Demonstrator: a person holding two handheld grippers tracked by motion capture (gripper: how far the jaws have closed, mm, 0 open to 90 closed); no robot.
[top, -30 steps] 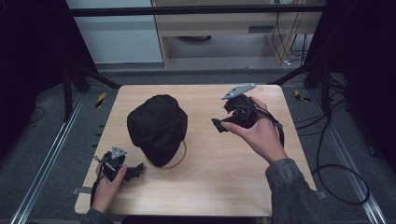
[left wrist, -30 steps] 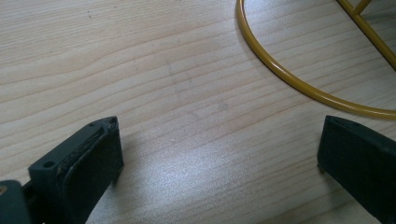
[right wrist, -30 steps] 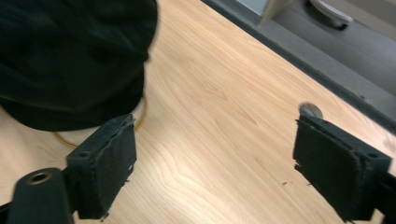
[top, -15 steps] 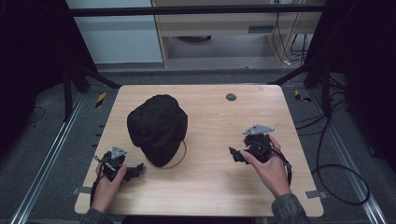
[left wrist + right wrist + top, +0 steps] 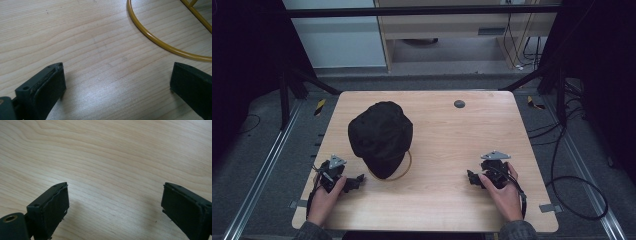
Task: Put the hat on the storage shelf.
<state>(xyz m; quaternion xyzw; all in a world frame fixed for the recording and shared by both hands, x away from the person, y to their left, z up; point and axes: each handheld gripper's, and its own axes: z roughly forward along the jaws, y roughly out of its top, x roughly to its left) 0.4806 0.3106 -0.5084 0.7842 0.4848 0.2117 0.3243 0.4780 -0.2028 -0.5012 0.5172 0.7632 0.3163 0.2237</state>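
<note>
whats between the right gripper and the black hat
Nothing: bare wooden table between the right gripper and the black hat, as the high view shows.

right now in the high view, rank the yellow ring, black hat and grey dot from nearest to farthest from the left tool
1. yellow ring: on the table just beside the left tool, under the hat's near edge.
2. black hat: over the ring, a little farther back.
3. grey dot: on the tabletop near the far edge, toward the right side.
</note>
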